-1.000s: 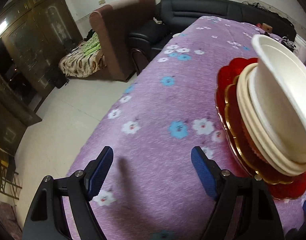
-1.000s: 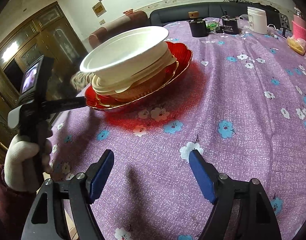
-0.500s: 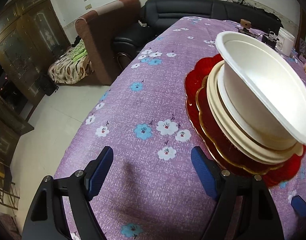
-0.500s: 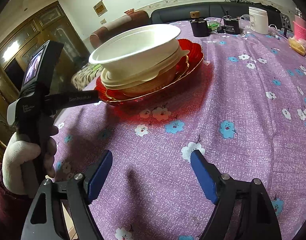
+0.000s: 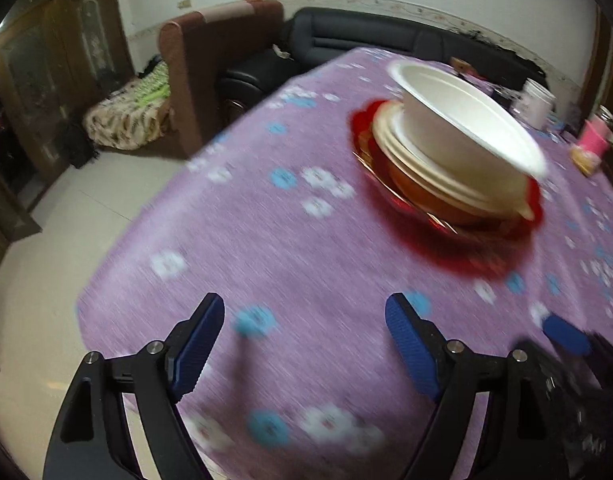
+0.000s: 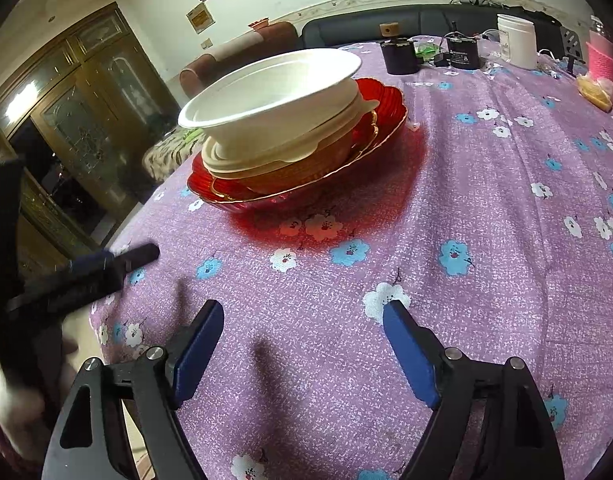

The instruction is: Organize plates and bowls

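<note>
Since a second ago the left gripper has drawn back from the stack toward the table's near edge, so the whole pile now shows ahead of it; the right gripper has kept its place. One stack stands on the purple flowered table, near its left edge and well apart from both grippers: one white bowl on top, two cream plates as far as the rims can be counted, one brown gold-rimmed dish, and one red scalloped plate at the bottom. Left jaws are opening, with nothing between them but cloth. Right jaws stand wide apart, also empty. At the far edge stand two black containers, one white jar and one pink cup. In the left view everything is blurred.
</note>
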Motion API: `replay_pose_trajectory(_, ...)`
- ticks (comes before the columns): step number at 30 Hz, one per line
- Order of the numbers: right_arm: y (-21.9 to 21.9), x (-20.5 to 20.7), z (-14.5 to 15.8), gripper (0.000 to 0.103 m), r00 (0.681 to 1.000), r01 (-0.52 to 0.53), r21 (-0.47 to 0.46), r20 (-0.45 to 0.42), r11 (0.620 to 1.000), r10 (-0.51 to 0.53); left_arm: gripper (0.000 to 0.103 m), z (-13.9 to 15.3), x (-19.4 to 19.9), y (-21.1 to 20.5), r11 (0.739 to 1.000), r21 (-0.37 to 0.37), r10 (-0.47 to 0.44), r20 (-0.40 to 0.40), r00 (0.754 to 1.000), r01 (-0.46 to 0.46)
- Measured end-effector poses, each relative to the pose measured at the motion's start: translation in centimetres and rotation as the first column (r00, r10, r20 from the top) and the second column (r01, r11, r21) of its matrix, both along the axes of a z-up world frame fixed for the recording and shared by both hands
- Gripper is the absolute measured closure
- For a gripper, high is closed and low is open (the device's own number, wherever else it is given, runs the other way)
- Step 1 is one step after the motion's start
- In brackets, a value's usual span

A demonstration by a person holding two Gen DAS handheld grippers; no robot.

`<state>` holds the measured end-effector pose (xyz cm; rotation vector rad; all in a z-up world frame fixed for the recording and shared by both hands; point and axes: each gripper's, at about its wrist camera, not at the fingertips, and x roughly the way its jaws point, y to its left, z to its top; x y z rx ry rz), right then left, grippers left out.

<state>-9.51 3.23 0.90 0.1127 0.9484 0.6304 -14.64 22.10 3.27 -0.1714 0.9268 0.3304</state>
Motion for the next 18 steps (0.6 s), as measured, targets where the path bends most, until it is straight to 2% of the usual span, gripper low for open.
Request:
replay_pose_trajectory(5, -2.4, 0.1, 0.5, 0.017, 0.997, 0.076, 0.060, -0.014, 0.995, -0.076, 0.021, -0.6, -0.6, -3.1, 0.997, -0.024, -0.080, -0.014, 0.997, 0.080)
replay_pose_trajectory(10, -4.9, -0.1, 1.1, 0.017, 0.988, 0.156, 0.045, -0.011, 0.987, -0.156, 0.021, -0.9, -0.8, -5.0, 0.992, -0.029, -0.120, -0.016, 0.993, 0.120)
replay_pose_trajectory(18, -5.3, -1.0, 1.5, 0.017, 0.988, 0.153, 0.036, 0.000, 0.988, -0.153, 0.021, -1.4, -1.3, -6.0, 0.990, -0.041, -0.135, -0.033, 0.990, 0.133)
